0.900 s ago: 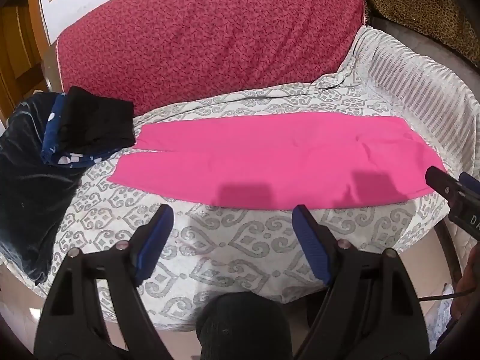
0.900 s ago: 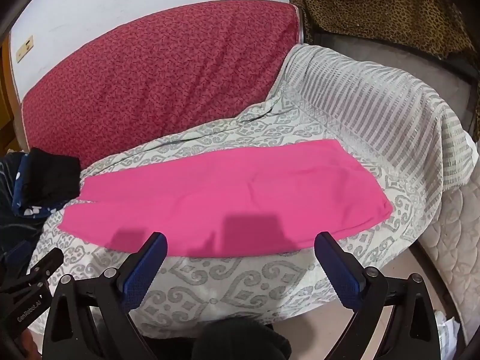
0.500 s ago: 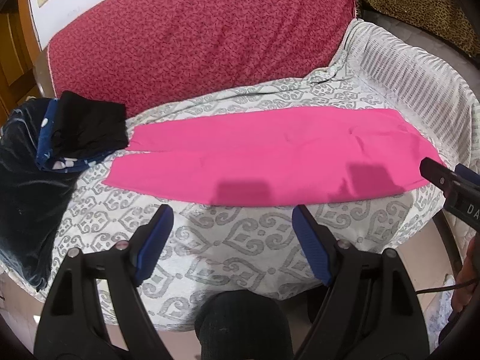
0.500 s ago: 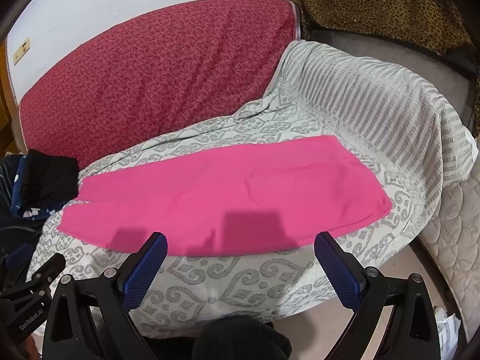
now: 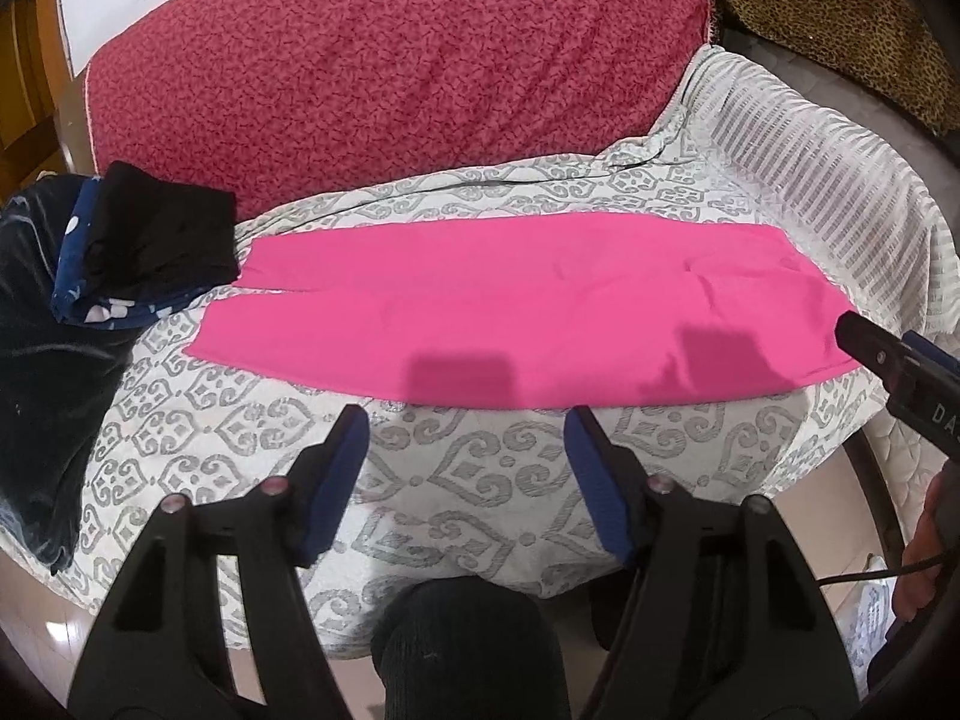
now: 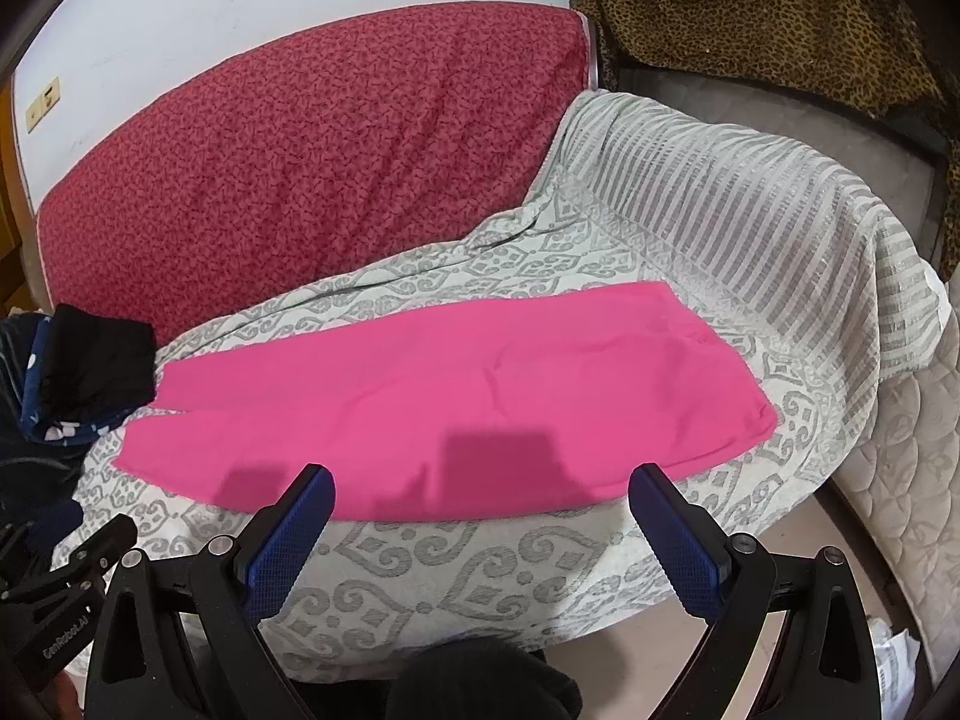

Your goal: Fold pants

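Bright pink pants [image 5: 516, 306] [image 6: 444, 408] lie flat and lengthwise on a grey-patterned white cloth [image 5: 456, 480] [image 6: 456, 564], folded leg on leg, leg ends at the left and waist at the right. My left gripper [image 5: 465, 420] hovers open over the cloth just short of the pants' near edge, nothing between its blue pads. My right gripper [image 6: 480, 480] stands wide open above the near edge, also empty. Its black body [image 5: 900, 360] shows by the waist end in the left wrist view, and the left gripper's body [image 6: 66, 576] shows at the lower left of the right wrist view.
A stack of folded dark clothes [image 5: 150, 240] [image 6: 90, 372] sits left of the leg ends beside a dark velvet heap [image 5: 42, 372]. A red patterned cushion [image 5: 384, 72] rises behind. A striped cloth [image 6: 750, 228] drapes at the right, with a quilted mattress [image 6: 906, 480] beyond.
Both grippers have shifted slightly, so the pants sit a little lower and nearer in both views. The pants themselves have not moved.
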Available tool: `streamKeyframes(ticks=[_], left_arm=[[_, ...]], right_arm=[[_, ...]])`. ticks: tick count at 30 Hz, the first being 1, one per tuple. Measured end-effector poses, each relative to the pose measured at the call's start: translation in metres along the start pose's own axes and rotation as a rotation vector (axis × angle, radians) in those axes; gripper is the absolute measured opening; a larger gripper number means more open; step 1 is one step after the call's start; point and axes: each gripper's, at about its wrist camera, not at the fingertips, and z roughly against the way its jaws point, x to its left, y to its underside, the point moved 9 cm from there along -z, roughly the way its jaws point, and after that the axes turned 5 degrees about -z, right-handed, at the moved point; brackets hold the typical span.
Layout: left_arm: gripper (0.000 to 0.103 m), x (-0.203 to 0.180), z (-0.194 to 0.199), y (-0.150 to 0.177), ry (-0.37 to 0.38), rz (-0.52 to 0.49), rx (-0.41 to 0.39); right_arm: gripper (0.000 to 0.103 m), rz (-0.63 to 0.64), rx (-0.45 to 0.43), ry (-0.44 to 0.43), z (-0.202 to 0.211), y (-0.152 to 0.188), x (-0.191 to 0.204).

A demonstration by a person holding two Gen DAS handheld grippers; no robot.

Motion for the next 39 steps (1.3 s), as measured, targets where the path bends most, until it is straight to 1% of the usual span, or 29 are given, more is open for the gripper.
streamKeyframes(ticks=[1,2,3,8,9,12,15,16,17,20,24,29,31,32,33,34,35,36,39], left_arm=[[0.069,-0.001,0.001,-0.001,0.0,-0.01,-0.011],[0.069,0.0,0.001,-0.002,-0.01,-0.02,-0.017],[0.069,0.001,0.003,-0.004,-0.025,-0.031,-0.041],[0.069,0.002,0.009,-0.015,-0.048,-0.069,-0.136],[0.069,0.001,0.009,-0.016,-0.035,-0.077,-0.13],[0.069,0.001,0.004,-0.017,-0.04,-0.095,-0.094],[0.069,0.002,-0.001,-0.011,-0.012,-0.061,-0.042],[0.069,0.001,-0.004,-0.007,0.01,-0.044,-0.025],[0.069,0.0,-0.004,-0.005,0.022,-0.03,-0.021],[0.069,-0.001,-0.009,0.0,0.032,-0.03,0.002],[0.069,-0.002,-0.013,0.002,0.024,-0.037,0.016],[0.069,0.0,-0.02,0.002,0.017,-0.046,0.03],[0.069,0.001,-0.026,0.003,0.02,-0.04,0.042],[0.069,0.002,-0.028,0.003,0.018,-0.039,0.047],[0.069,0.003,-0.031,0.004,0.017,-0.036,0.053],[0.069,0.005,-0.035,0.005,0.015,-0.033,0.062],[0.069,0.006,-0.037,0.005,0.012,-0.033,0.067],[0.069,0.007,-0.04,0.006,0.013,-0.032,0.073],[0.069,0.017,-0.056,0.011,0.028,0.0,0.114]], right_arm=[[0.1,-0.01,0.031,-0.003,-0.001,0.001,0.002],[0.1,-0.013,0.036,-0.007,-0.001,0.001,0.002],[0.1,-0.021,0.054,-0.012,-0.002,0.002,0.003],[0.1,-0.034,0.043,-0.025,-0.001,0.0,0.003],[0.1,-0.035,0.044,-0.025,-0.002,0.0,0.003],[0.1,-0.035,0.052,-0.021,-0.003,0.0,0.002],[0.1,-0.037,0.055,-0.023,-0.005,0.0,0.002],[0.1,-0.03,0.053,-0.019,-0.005,0.001,0.002],[0.1,-0.028,0.054,-0.018,-0.006,0.001,0.002],[0.1,-0.02,0.061,-0.012,-0.01,0.004,0.0],[0.1,-0.036,0.083,-0.017,-0.018,0.008,-0.004],[0.099,-0.087,0.134,-0.036,-0.03,0.016,-0.011],[0.095,-0.102,0.152,-0.035,-0.034,0.017,-0.013],[0.091,-0.114,0.161,-0.039,-0.037,0.017,-0.016],[0.089,-0.137,0.178,-0.051,-0.04,0.017,-0.02],[0.088,-0.159,0.181,-0.069,-0.044,0.017,-0.022],[0.08,-0.189,0.187,-0.092,-0.047,0.016,-0.026],[0.074,-0.225,0.2,-0.119,-0.052,0.016,-0.03],[0.069,-0.334,0.246,-0.176,-0.069,0.018,-0.047]])
